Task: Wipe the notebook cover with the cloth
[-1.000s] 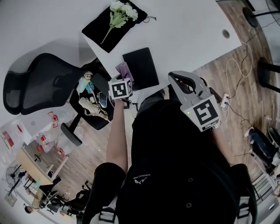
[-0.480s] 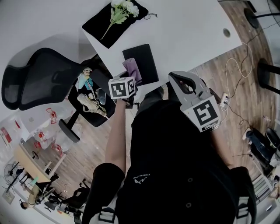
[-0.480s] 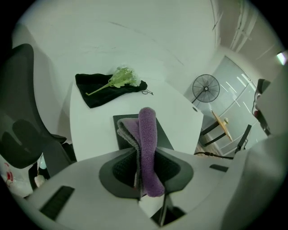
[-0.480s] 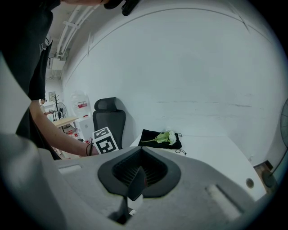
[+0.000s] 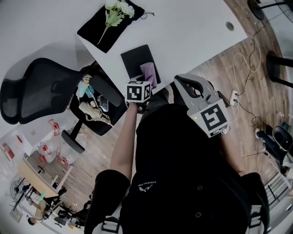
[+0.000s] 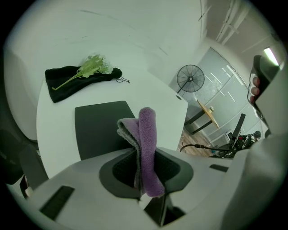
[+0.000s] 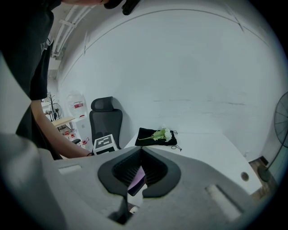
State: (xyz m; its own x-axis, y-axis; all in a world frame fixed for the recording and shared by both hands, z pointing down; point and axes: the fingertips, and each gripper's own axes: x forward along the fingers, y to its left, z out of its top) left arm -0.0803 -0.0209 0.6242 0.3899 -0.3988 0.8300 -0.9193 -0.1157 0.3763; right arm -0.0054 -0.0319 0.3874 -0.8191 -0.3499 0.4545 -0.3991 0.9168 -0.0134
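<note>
Notebook (image 5: 136, 61), black and closed, lies flat near the edge of the white table (image 5: 187, 32) closest to the person, and the folded purple cloth (image 5: 149, 74) sits over its near right corner, though whether it presses on the cover cannot be made out. The left gripper (image 6: 145, 155) pinches that cloth between its jaws, the fold standing up above them. The right gripper (image 7: 140, 152) is held off the table's near edge with its jaws pressed together on nothing, and farther along the table a black pouch (image 5: 98, 28) carries a sprig of white flowers (image 5: 117, 6).
</note>
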